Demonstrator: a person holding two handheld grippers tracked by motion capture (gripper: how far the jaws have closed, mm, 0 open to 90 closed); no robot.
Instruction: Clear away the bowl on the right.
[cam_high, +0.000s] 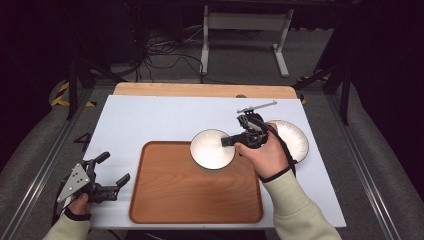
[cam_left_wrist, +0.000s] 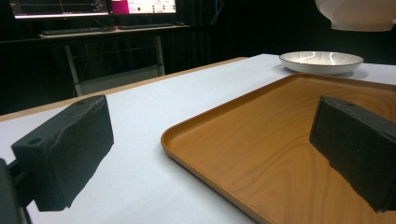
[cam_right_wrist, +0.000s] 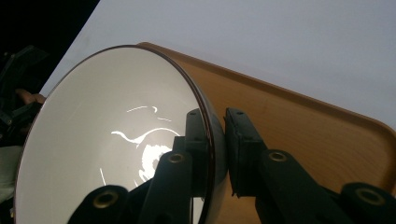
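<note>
I've got the white bowl (cam_high: 212, 148) pinched by its rim in my right gripper (cam_high: 231, 142), one jaw inside and one outside w/ the wall clamped tight between them, and it hangs tilted above the far edge of the wooden tray (cam_high: 195, 200), not touching it. Just right of that hand a shallow white plate (cam_high: 295, 137) sits on the white table top (cam_high: 150, 117), beside the tray. My left gripper (cam_high: 111, 172) is near the table's front left corner, jaws spread wide w/ nothing between them, pointing across the tray's left rim.
</note>
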